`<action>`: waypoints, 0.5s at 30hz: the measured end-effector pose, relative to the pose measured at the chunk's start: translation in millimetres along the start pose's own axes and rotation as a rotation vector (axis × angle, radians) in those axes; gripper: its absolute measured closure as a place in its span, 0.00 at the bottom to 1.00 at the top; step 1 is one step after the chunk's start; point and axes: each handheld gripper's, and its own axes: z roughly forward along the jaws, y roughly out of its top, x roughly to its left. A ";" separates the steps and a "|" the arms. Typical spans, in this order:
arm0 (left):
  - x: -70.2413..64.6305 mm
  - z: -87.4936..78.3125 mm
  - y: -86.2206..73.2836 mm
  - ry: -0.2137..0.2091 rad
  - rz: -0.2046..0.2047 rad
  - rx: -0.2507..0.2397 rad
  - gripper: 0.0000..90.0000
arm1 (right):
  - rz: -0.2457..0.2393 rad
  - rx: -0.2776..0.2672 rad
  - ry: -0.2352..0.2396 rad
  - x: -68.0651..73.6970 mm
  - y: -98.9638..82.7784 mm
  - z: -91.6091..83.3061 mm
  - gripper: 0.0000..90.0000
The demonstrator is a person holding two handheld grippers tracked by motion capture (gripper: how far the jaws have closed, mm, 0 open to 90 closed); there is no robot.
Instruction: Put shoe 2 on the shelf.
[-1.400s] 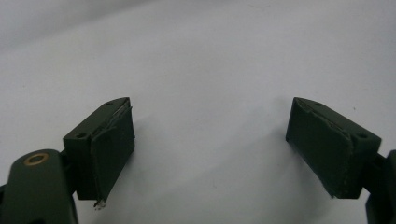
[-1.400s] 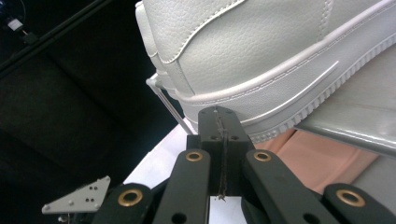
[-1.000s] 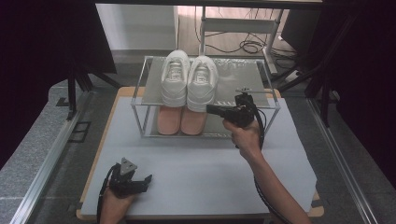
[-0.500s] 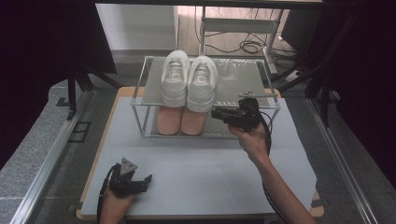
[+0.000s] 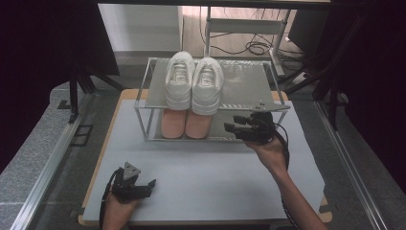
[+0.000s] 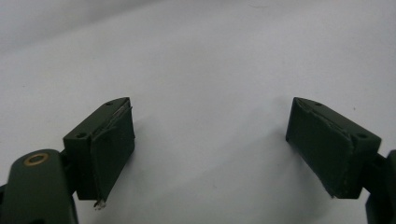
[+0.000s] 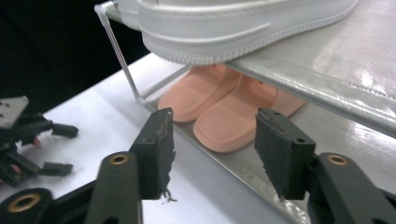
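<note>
A metal rack (image 5: 249,86) stood at the tabletop's far edge, white sneakers (image 5: 194,81) on its upper shelf and pink slippers (image 5: 186,123) below. The right gripper (image 5: 235,126), jaws apart and empty, hovered at the rack's right front corner, pointing toward the slippers. The left gripper (image 5: 151,184) rested wide open and empty near the tabletop's front left corner.

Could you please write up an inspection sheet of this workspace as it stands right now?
Surface: pale grey mat on a wooden table.
Job's things: two-tier metal shoe rack; white sneakers on its top shelf, salmon-pink slippers on its bottom shelf.
Clutter: nothing seen.
Grippers: left gripper open, low over the mat; right gripper open, at the rack's lower shelf, aimed toward the slippers.
Cables: black cables on the floor behind.
Surroundings: dark stands and curtains at the sides.
</note>
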 end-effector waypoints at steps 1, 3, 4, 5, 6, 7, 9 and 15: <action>0.2 -0.2 0.0 0.000 0.002 0.002 0.17 | -0.009 0.002 -0.003 -0.3 -1.2 -1.0 0.50; 0.0 0.0 0.0 0.000 0.000 0.000 0.17 | -0.030 0.008 -0.009 -0.6 -3.2 -3.3 0.47; 0.0 0.0 0.0 0.000 0.000 0.000 0.17 | -0.039 0.009 -0.013 -0.5 -4.2 -4.8 0.45; 0.4 -0.3 0.0 0.000 0.006 0.005 0.17 | -0.049 0.010 -0.018 -0.5 -5.2 -6.3 0.45; 0.1 -0.1 0.0 0.000 0.002 0.001 0.17 | -0.058 0.013 -0.023 -0.5 -6.2 -8.0 0.43; 0.3 -0.3 0.0 0.000 0.004 0.003 0.17 | -0.066 0.015 -0.028 -0.5 -7.4 -9.7 0.42; 0.6 -0.6 0.1 0.000 0.010 0.008 0.17 | -0.080 0.021 -0.040 -0.6 -10.2 -13.6 0.40; 0.4 -0.4 0.1 0.000 0.005 0.006 0.17 | -0.099 0.031 -0.074 -5.3 -24.4 -25.6 0.33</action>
